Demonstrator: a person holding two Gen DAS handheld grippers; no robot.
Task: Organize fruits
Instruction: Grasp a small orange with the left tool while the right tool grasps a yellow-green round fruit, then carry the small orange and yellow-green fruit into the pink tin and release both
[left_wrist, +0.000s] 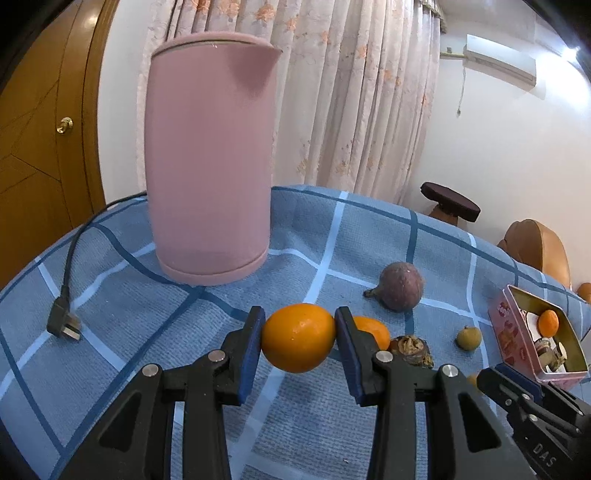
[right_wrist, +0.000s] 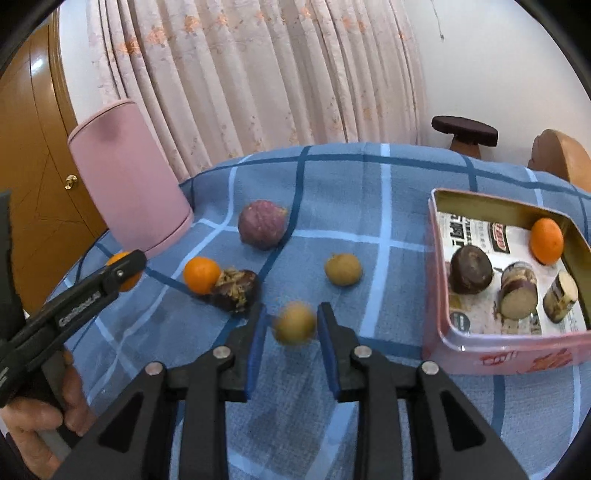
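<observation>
- Two black hand-held grippers with blue pads are working over a table draped in a blue checked cloth.
- The left gripper is clamping a smooth round orange fruit between both pads, holding it above the cloth.
- The right gripper is sitting with its jaws apart around a small tan round fruit; the fruit is blurred, and whether the pads are touching it cannot be told.
- Just beyond the right gripper, a second orange fruit is touching a dark brown cracked shell piece.
- Near these, a second tan round fruit is lying alone, and a wrinkled purple passion fruit is resting farther toward the far edge.
- A pink rectangular tin box is sitting at the right edge of the table, holding a small orange fruit in its far corner, a dark brown round piece and two cut brown pieces.
- A tall pink kettle is standing near the far left edge, with a black power plug lying on the cloth beside it.
</observation>
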